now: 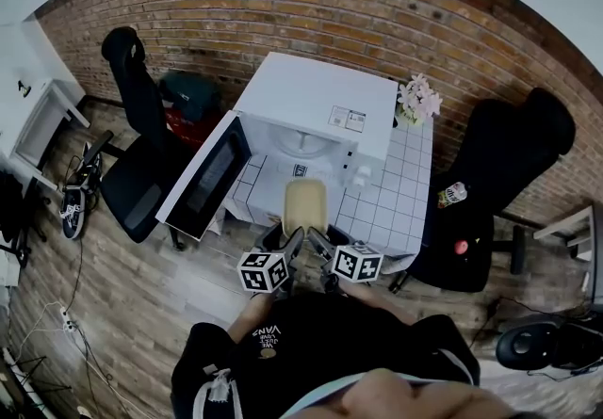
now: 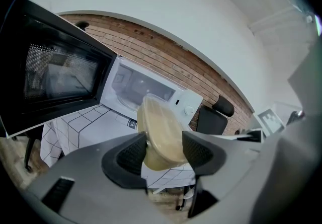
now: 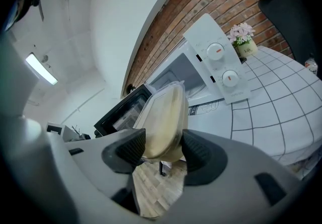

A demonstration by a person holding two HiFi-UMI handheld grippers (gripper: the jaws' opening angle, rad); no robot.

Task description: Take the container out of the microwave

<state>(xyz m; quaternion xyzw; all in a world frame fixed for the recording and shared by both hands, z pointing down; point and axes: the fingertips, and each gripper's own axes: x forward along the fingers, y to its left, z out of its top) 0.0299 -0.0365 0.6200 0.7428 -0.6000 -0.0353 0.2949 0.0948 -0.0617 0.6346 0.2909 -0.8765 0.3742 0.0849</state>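
Head view: the microwave (image 1: 316,97) stands on the tiled desk (image 1: 405,184) with its door (image 1: 203,177) swung open toward 9 o'clock. The container (image 1: 305,203) is already clear of the cavity and is carried in the air over the desk's front edge, at 6 o'clock from the opening. The left claw (image 1: 290,241) and right claw (image 1: 318,241) both grip its near end. Its long axis runs 12 to 6, far end toward the cavity, lid up and roughly level. Judgement: extraction is essentially done; what remains is bringing it away and setting it down. Left gripper view: the left claw (image 2: 163,151) is clamped on the container (image 2: 158,126), both pads pressed against its sides. The container extends from the pads toward 11 o'clock, and the microwave (image 2: 188,108) lies beyond it with its cavity empty. Right gripper view: the right claw (image 3: 162,148) is likewise clamped on the container (image 3: 165,115), which stretches toward 1 o'clock, toward the microwave (image 3: 221,62).
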